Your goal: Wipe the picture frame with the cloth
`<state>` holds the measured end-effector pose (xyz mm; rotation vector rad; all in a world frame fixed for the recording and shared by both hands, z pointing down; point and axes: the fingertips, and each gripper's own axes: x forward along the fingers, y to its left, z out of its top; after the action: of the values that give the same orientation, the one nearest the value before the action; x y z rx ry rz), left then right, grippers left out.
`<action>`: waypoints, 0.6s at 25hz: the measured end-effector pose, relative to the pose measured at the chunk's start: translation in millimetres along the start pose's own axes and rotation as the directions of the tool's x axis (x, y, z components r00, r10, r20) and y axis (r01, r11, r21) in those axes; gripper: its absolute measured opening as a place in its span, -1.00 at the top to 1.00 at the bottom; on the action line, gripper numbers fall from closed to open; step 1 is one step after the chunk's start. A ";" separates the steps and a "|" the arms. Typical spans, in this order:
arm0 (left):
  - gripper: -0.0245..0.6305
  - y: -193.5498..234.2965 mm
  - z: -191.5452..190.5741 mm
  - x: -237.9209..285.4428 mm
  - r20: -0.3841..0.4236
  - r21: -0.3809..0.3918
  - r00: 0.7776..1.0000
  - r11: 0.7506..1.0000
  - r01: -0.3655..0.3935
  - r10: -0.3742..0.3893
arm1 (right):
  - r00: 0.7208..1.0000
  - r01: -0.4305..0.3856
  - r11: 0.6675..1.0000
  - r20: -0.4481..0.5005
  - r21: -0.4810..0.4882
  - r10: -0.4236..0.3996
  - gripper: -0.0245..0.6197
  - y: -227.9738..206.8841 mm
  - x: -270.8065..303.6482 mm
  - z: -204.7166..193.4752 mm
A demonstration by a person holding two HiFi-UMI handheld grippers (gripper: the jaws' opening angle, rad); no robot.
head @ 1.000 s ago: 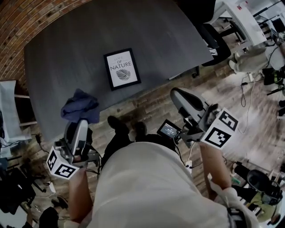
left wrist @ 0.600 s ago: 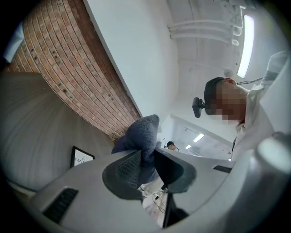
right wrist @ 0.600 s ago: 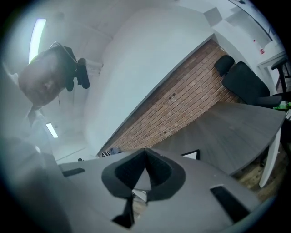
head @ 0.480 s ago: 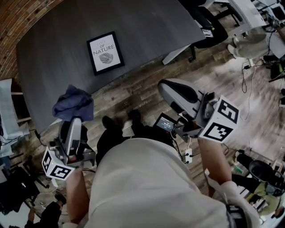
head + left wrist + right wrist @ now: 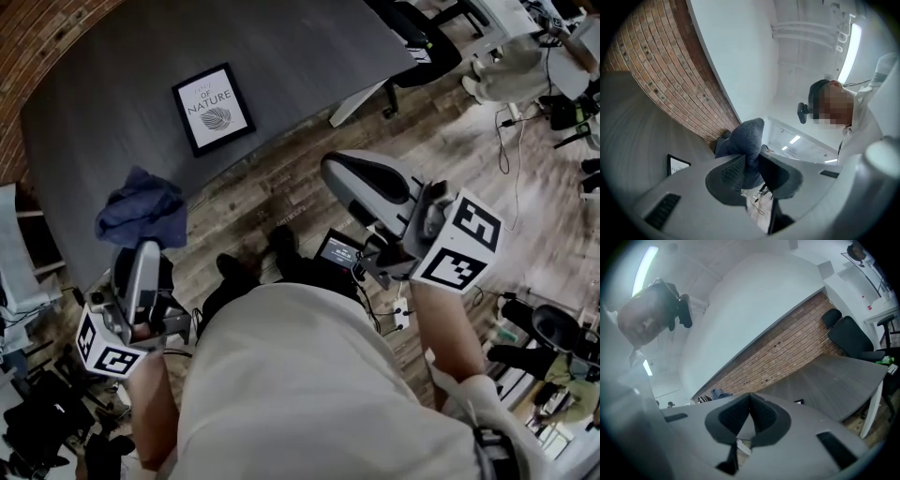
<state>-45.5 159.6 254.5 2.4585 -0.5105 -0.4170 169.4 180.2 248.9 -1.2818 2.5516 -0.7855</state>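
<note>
The black picture frame (image 5: 213,108) with a white leaf print lies flat on the dark grey table (image 5: 309,47). It also shows small in the left gripper view (image 5: 677,165) and in the right gripper view (image 5: 798,401). My left gripper (image 5: 144,247) is shut on a bunched blue cloth (image 5: 141,208), held off the table's near edge over the wood floor. The cloth (image 5: 747,140) sticks up from between the jaws of the left gripper (image 5: 750,164). My right gripper (image 5: 328,171) hovers over the floor short of the table. Its jaws (image 5: 750,401) are shut with nothing between them.
A brick wall (image 5: 37,28) runs behind the table. A black office chair (image 5: 427,47) stands at the table's right end, by the white table leg (image 5: 361,101). Cables and dark gear lie on the floor at the right (image 5: 553,328) and lower left (image 5: 37,422).
The table and frame have slid up and to the left in the head view. Both grippers have drawn a little further back from the table's edge. The cloth stays in the left jaws.
</note>
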 end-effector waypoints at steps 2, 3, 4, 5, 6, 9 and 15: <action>0.65 3.4 -0.1 -5.2 -0.007 -0.009 1.000 1.000 -0.001 0.001 | 1.000 0.013 1.000 0.002 0.001 -0.013 0.88 1.5 2.4 -3.2; 0.65 5.1 2.9 -9.0 -0.011 -0.011 1.000 1.000 0.002 -0.002 | 1.000 0.019 1.000 0.001 -0.002 -0.019 0.88 5.2 5.6 -4.4; 0.65 7.1 8.0 -13.4 -0.011 -0.011 1.000 1.000 0.007 -0.008 | 1.000 0.024 1.000 0.000 -0.008 -0.024 0.88 10.6 10.0 -4.8; 0.65 9.1 14.2 -17.8 -0.009 -0.011 1.000 1.000 0.015 -0.015 | 1.000 0.030 0.999 0.001 -0.017 -0.030 0.88 16.6 15.0 -4.7; 0.65 11.2 20.4 -22.1 -0.006 -0.010 1.000 1.000 0.024 -0.024 | 0.999 0.036 0.999 0.002 -0.025 -0.036 0.88 22.3 20.3 -4.4; 0.65 18.6 35.1 -35.3 -0.002 -0.015 0.999 0.999 0.047 -0.047 | 0.998 0.055 0.998 0.009 -0.038 -0.055 0.88 37.0 36.8 -5.7; 0.65 26.9 44.0 -47.9 -0.012 -0.026 0.997 0.997 0.074 -0.075 | 0.997 0.081 0.995 0.012 -0.057 -0.081 0.88 50.0 50.7 -10.2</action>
<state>-112.2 139.5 245.0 2.4595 -0.4066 -0.4349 99.9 168.7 234.7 -1.4108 2.5458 -0.7242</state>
